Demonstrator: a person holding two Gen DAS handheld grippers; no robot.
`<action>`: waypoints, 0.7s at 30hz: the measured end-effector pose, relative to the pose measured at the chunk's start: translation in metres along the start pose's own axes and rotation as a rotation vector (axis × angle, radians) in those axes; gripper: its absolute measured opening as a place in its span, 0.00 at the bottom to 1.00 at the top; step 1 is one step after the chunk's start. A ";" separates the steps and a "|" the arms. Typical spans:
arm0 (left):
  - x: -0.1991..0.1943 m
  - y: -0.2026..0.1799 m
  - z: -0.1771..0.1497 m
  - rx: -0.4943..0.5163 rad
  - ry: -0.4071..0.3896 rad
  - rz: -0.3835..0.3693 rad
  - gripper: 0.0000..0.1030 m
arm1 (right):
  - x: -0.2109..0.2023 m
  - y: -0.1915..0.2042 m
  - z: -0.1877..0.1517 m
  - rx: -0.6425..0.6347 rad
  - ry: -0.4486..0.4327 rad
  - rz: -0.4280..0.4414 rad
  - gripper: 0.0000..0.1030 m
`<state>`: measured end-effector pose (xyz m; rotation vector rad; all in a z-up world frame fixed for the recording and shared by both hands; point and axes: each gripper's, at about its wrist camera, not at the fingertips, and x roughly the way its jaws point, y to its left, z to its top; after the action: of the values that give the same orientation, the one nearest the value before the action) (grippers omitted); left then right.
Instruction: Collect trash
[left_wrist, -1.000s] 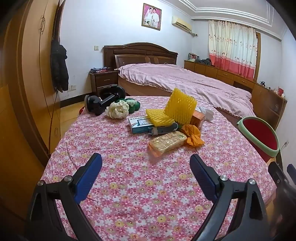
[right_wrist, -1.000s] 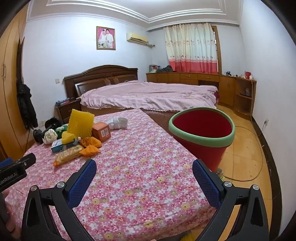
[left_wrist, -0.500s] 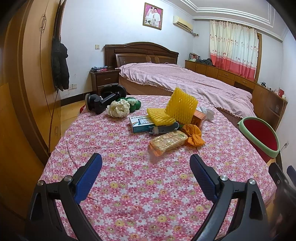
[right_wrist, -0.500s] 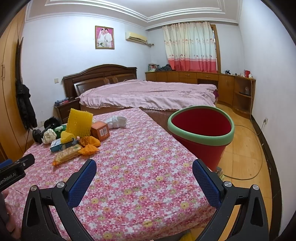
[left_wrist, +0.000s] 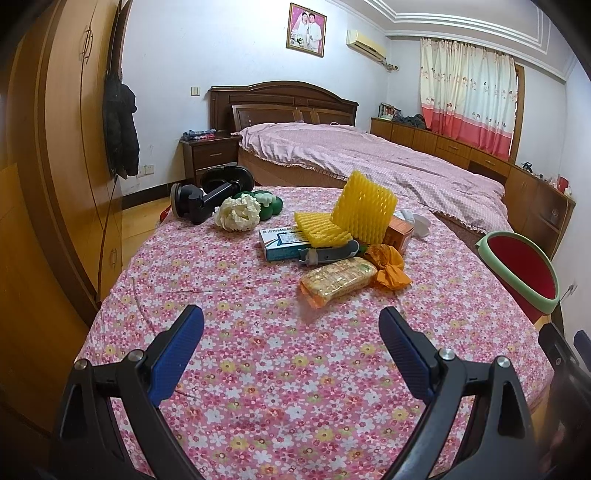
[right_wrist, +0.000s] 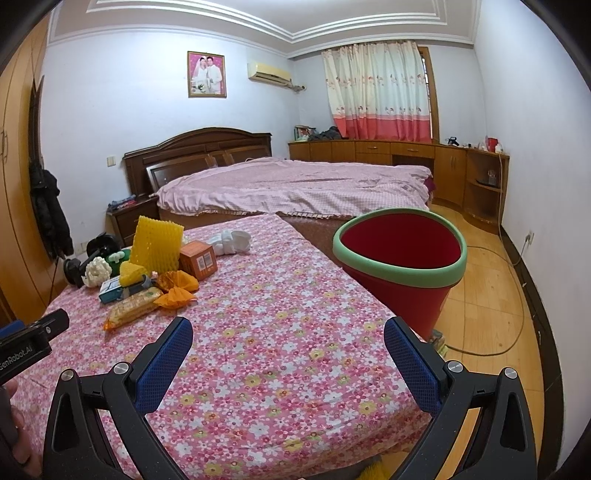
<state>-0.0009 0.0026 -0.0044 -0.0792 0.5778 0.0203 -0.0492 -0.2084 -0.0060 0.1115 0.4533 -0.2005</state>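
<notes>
A cluster of trash lies on the floral tablecloth (left_wrist: 258, 369): a gold snack packet (left_wrist: 338, 282), an orange crumpled wrapper (left_wrist: 388, 264), yellow foam netting (left_wrist: 364, 210), a blue-white box (left_wrist: 282, 243), an orange carton (left_wrist: 399, 232) and white crumpled paper (left_wrist: 237, 213). The red bin with a green rim (right_wrist: 400, 258) stands off the table's right edge. My left gripper (left_wrist: 291, 336) is open and empty, short of the snack packet. My right gripper (right_wrist: 288, 349) is open and empty over the table's near right part, left of the bin.
A black stand (left_wrist: 207, 195) and a green toy (left_wrist: 269, 201) sit at the table's far left. A white item (right_wrist: 232, 242) lies behind the carton. A bed (right_wrist: 295, 188) stands beyond the table, a wardrobe (left_wrist: 55, 166) to the left, wooden floor (right_wrist: 491, 295) to the right.
Both views have shifted slightly; the grippers stay open and empty. Nothing on the table has moved.
</notes>
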 end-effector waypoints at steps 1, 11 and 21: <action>0.000 0.000 0.000 0.000 0.000 0.000 0.92 | 0.000 0.000 0.000 0.000 0.000 0.001 1.00; 0.001 0.001 -0.001 -0.002 0.001 0.000 0.92 | 0.001 0.000 -0.001 0.001 0.006 0.001 1.00; 0.001 0.001 -0.001 -0.003 0.003 -0.002 0.92 | 0.001 0.000 -0.001 0.001 0.007 0.001 1.00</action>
<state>-0.0005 0.0033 -0.0056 -0.0822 0.5806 0.0194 -0.0490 -0.2086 -0.0069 0.1133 0.4598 -0.1994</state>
